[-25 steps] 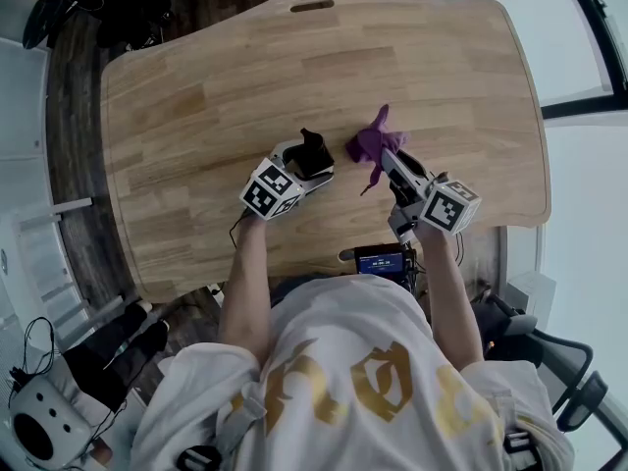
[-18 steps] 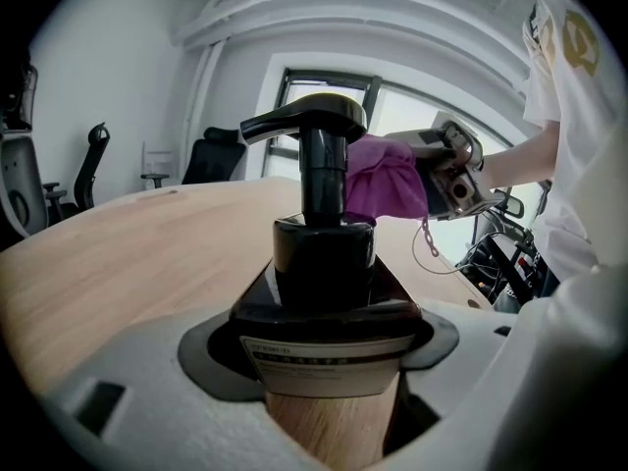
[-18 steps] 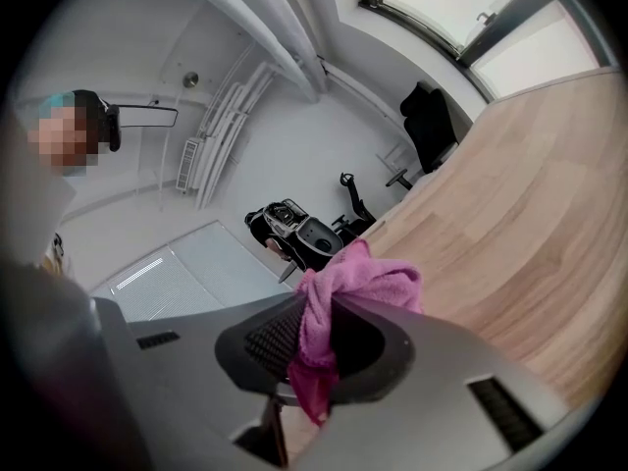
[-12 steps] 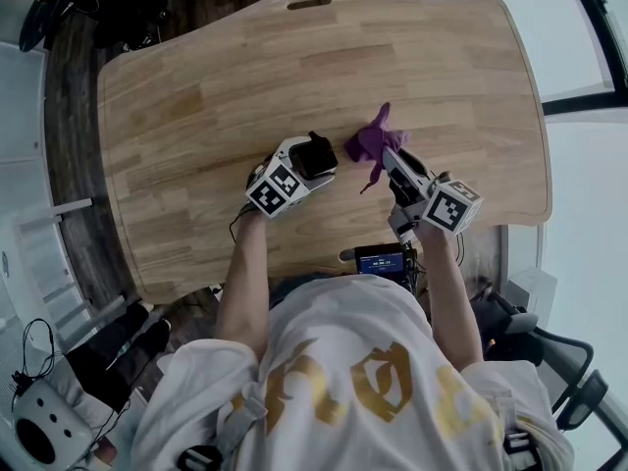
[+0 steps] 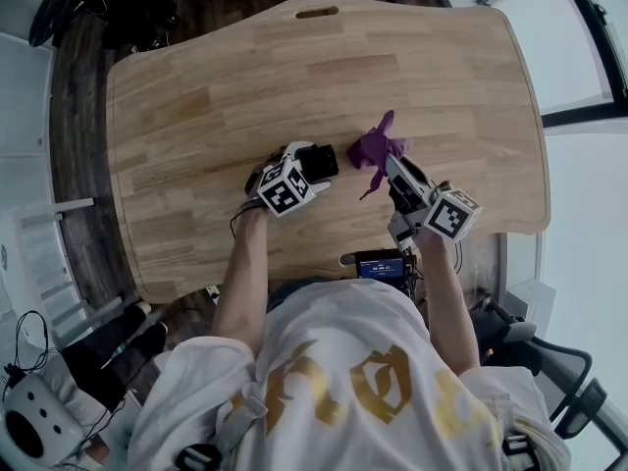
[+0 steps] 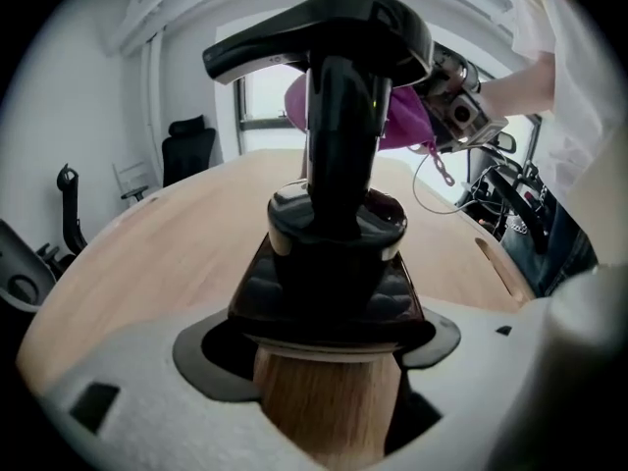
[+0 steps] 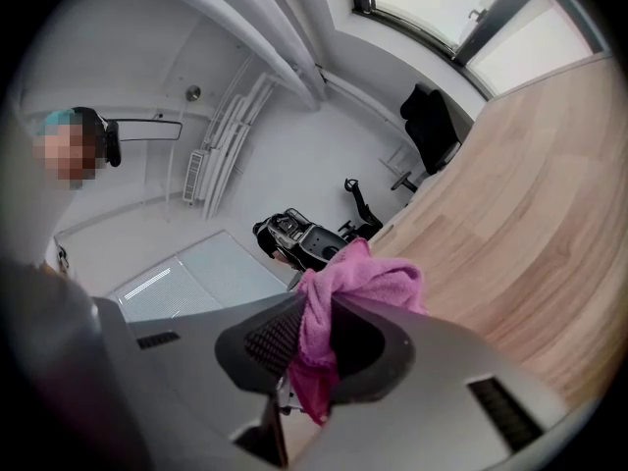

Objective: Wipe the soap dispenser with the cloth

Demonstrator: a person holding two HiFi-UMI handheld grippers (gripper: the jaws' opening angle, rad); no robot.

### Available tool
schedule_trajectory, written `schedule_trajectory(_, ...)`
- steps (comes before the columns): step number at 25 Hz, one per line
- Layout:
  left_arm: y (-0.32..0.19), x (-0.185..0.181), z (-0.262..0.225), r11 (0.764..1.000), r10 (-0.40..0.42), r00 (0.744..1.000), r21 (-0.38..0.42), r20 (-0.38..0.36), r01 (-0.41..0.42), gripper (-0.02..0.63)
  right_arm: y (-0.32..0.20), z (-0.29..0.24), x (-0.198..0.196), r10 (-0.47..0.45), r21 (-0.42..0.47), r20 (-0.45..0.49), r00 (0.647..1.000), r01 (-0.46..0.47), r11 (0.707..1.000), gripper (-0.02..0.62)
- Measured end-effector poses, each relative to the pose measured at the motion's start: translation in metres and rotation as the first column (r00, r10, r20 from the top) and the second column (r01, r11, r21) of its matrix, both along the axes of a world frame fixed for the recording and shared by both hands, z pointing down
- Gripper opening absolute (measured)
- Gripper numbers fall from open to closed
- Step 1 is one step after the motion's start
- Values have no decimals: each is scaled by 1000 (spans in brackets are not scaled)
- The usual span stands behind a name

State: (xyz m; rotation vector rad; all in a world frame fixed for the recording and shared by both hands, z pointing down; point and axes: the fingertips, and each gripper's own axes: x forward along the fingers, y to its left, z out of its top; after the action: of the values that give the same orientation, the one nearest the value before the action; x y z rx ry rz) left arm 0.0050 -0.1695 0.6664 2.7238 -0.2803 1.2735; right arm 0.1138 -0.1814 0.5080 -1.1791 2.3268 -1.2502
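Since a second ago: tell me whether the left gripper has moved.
Yes, slightly. Judged against the table slot, the left gripper, shut on the dispenser, has edged right and a little toward the table's far edge.

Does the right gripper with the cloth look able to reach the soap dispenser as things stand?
Probably yes. The right gripper holds the cloth just beside the soap dispenser, which the left gripper clamps; nothing stands between them.

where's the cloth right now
Head view: the purple cloth is pinched in the right tool, over the table's middle, just right of the soap dispenser held by the left tool.
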Motion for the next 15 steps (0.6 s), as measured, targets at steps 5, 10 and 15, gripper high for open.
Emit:
schedule_trajectory(5,4,-6,-1,999,-12,1000,-41,4,12,359,1,-7,-7,-13,20,-11,1000,13,1000,64)
schedule_trajectory(10,14,-15,-15,990,-23,999,-141,-28,18,359,-1,-10,-2,16,34,-157,987,-11,999,64)
schedule_trajectory(15,13,-44,-31,980,-124,991,-161,-43,116,359,-7,-17,-5,26,65,-309,951,-7,998,64)
